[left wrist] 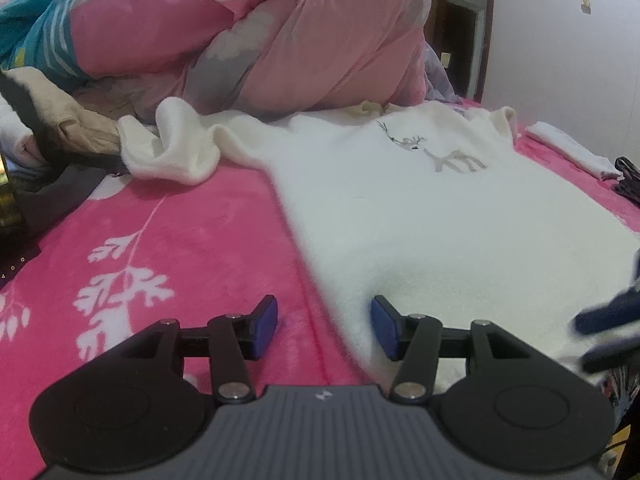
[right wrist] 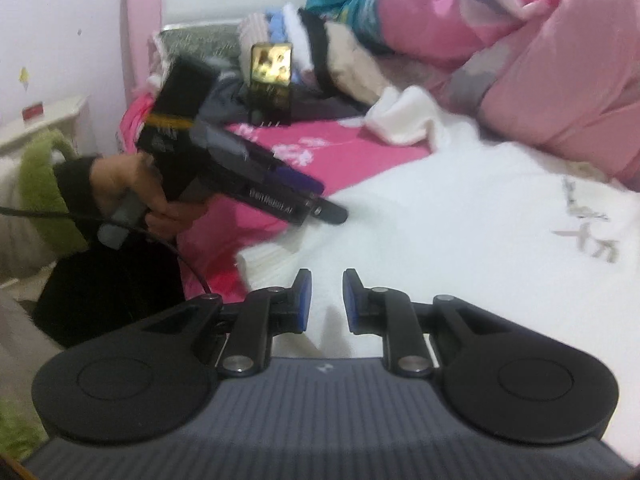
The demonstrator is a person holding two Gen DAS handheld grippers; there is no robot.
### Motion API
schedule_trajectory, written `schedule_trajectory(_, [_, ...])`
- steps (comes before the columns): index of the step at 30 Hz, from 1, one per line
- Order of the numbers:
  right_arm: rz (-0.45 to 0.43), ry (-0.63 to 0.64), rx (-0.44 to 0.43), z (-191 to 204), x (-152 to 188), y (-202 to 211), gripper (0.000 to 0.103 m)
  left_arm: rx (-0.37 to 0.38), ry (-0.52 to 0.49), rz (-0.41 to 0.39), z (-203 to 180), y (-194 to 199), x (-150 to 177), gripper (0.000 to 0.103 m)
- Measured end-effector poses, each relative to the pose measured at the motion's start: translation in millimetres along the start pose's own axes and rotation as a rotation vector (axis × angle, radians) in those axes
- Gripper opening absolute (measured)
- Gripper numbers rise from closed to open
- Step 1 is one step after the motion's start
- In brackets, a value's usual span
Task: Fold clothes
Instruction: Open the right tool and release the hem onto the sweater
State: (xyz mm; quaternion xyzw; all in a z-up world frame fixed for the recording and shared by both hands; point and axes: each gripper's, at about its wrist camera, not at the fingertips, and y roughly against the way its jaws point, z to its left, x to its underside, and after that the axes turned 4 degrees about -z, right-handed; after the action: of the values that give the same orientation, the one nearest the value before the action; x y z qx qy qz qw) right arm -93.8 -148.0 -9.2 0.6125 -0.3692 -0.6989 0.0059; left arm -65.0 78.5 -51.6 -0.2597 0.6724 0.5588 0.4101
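Observation:
A white fluffy sweater (left wrist: 420,208) with a grey deer design (left wrist: 440,152) lies flat on the pink flowered blanket (left wrist: 160,220). Its one sleeve (left wrist: 172,148) is bunched at the far left. My left gripper (left wrist: 325,328) hovers over the sweater's near left edge with its jaws wide apart, pressing on nothing. In the right wrist view the sweater (right wrist: 440,220) fills the middle. My right gripper (right wrist: 327,300) stands over its hem with a narrow gap between the blue pads (right wrist: 305,300) and no cloth pinched. A hand (right wrist: 160,204) holds the left gripper (right wrist: 320,208) over the sweater's edge.
A pink duvet (left wrist: 280,40) is heaped along the back of the bed. A beige garment (left wrist: 72,128) and dark clothes lie at the left, by a phone on a stand (right wrist: 271,66). A small white cloth (left wrist: 568,148) lies at the right. A white nightstand (right wrist: 44,120) stands beside the bed.

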Motion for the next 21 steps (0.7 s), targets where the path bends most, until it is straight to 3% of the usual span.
schedule_trajectory(3, [0.055,0.024,0.019,2.2,6.3,-25.3,0.015,0.007,0.018,-0.006,2.5,1.3,1.6,0.055])
schedule_trajectory(13, [0.050,-0.052,0.045,-6.5,0.1,-48.5,0.012,0.013,0.033,-0.029,3.8,14.3,0.8,0.055])
schedule_trajectory(17, [0.034,-0.116,0.045,-13.3,0.0,-54.2,0.012,0.087,0.053,-0.058,2.6,37.3,3.9,0.065])
schedule_trajectory(21, [0.011,-0.164,0.052,-16.4,0.0,-58.5,0.012,0.090,0.012,-0.039,-9.7,45.3,10.5,0.065])
